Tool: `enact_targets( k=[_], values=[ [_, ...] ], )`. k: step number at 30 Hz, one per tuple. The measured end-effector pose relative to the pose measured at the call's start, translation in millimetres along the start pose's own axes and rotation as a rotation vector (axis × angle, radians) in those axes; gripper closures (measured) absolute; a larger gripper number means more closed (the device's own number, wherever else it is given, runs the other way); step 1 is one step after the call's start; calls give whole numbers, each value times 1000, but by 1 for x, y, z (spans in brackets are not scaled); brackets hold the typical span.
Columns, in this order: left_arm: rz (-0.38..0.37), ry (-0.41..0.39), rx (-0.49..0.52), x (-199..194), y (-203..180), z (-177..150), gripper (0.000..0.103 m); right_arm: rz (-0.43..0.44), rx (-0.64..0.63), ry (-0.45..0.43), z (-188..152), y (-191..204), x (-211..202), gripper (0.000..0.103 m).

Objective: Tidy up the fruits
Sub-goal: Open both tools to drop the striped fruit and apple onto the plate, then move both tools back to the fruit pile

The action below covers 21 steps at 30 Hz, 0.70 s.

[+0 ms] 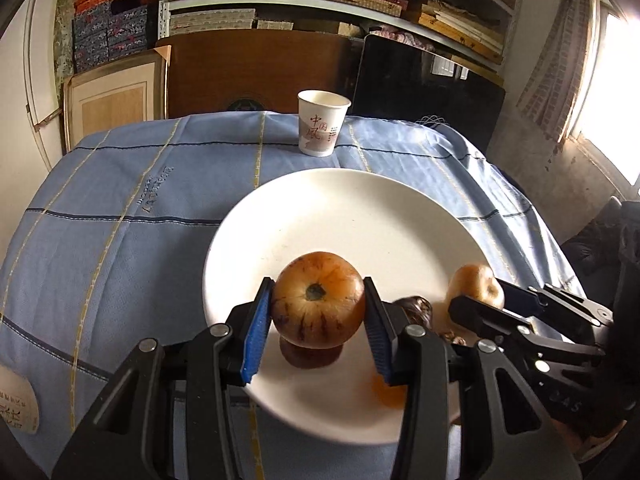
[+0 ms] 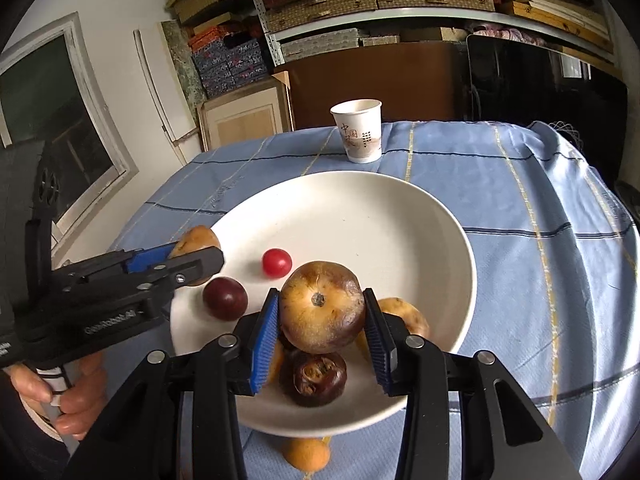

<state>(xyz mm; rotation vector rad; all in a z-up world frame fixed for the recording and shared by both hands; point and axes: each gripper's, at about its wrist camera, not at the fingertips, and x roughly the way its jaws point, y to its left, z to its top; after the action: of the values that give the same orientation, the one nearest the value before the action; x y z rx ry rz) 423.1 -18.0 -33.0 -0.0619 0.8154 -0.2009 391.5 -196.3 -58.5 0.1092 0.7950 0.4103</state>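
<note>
A blue checked tablecloth (image 2: pixel 520 208) covered the table, with a white plate (image 2: pixel 360 216) on it and a paper cup (image 2: pixel 360 130) beyond. Over the plate, the left gripper (image 1: pixel 318 338) clamped a brown-streaked orange fruit (image 1: pixel 318 304), and the right gripper (image 2: pixel 320 334) clamped a bruised tan fruit (image 2: pixel 322 306). On the plate lay a wrinkled dark fruit (image 2: pixel 314 376), a dark plum (image 2: pixel 225 298) and a cherry tomato (image 2: pixel 276 263).
</note>
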Motion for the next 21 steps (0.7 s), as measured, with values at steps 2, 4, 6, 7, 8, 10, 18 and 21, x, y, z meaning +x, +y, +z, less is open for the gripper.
enact_targets(
  k=[2, 4, 6, 7, 8, 10, 18, 21],
  values=[
    [14, 5, -14, 4, 2, 2, 52, 13, 6, -3, 3, 1, 0, 58],
    [36, -17, -25, -2, 3, 1, 31, -1, -10, -16, 6, 5, -2, 53],
    [46, -49, -19, -15, 3, 1, 31, -4, -22, -34, 7, 8, -10, 53],
    [46, -55, -12, -21, 2, 1, 29, 6, -24, -44, 7, 10, -17, 53],
    [49, -60, -9, -28, 2, -1, 27, 14, -26, -55, 5, 11, -25, 52],
    [52, -86, -8, -48, 1, -9, 15, 25, -38, -75, -2, 13, -40, 51],
    [-4, -118, -109, -111, 5, -81, 8, 86, -70, -95, -60, 16, -95, 50],
    [-40, -104, -147, -122, 10, -110, 8, 122, -102, -87, -84, 19, -111, 50]
  ],
)
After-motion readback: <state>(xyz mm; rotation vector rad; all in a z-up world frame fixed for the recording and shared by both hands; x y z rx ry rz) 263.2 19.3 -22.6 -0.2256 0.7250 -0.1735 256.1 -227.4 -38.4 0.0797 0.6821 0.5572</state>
